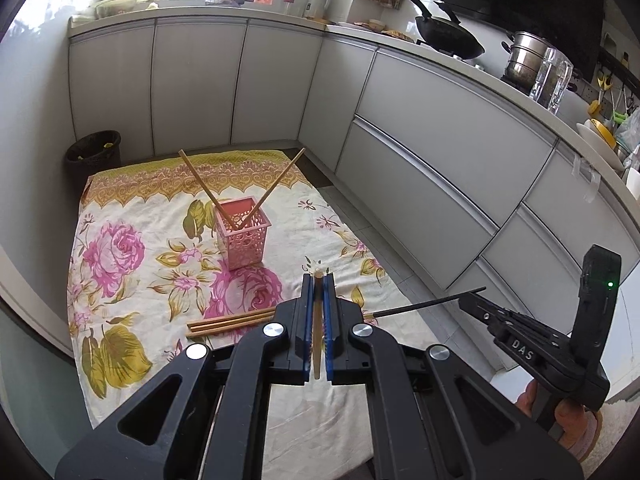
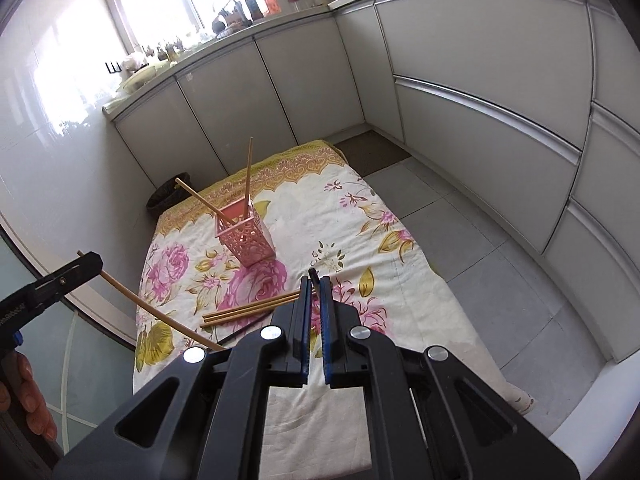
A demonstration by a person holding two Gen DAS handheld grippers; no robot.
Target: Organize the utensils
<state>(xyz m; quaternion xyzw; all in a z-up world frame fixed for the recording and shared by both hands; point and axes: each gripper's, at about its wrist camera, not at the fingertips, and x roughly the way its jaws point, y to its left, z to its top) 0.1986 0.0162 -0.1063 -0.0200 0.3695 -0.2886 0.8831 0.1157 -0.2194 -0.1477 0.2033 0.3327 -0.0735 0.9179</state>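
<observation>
A pink perforated holder (image 1: pixel 243 232) stands on the floral cloth (image 1: pixel 132 280) with two wooden chopsticks (image 1: pixel 198 179) leaning out of it; it also shows in the right wrist view (image 2: pixel 248 240). My left gripper (image 1: pixel 319 280) is shut on a wooden chopstick (image 1: pixel 318 328), held above the cloth in front of the holder. My right gripper (image 2: pixel 315 282) is shut on a thin black chopstick (image 2: pixel 313 274), which sticks out to the left in the left wrist view (image 1: pixel 428 304). Loose wooden chopsticks (image 2: pixel 248 310) lie on the cloth.
White cabinet fronts (image 1: pixel 440 152) run along the back and right. A dark waste bin (image 1: pixel 94 152) stands at the cloth's far left corner. A wok (image 1: pixel 448 36) and pots stand on the counter. Grey floor tiles (image 2: pixel 480 248) lie right of the cloth.
</observation>
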